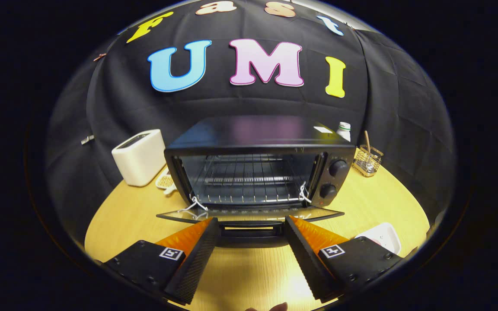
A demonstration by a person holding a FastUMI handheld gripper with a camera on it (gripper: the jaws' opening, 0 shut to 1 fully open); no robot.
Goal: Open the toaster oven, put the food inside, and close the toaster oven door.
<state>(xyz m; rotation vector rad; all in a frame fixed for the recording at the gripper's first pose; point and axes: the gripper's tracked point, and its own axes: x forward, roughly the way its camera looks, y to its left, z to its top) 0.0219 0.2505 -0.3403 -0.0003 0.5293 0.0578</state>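
Observation:
A black toaster oven (257, 168) stands on the wooden table just ahead of my fingers. Its glass door (249, 214) is folded down flat, with the black door handle (251, 233) lying between my two fingertips. Inside, a bare wire rack (244, 181) shows. My gripper (251, 224) is open, its orange-and-black fingers (197, 250) spread wide to either side of the handle and not pressing on it. A white dish (383, 236) pokes out behind the right finger; what it holds is hidden.
A white toaster (138, 157) stands left of the oven, with a small pale dish (164, 181) beside it. A wire holder with a wooden stick (368, 160) and a white bottle (343, 130) sit at the back right. The round table's edge (102, 216) curves around.

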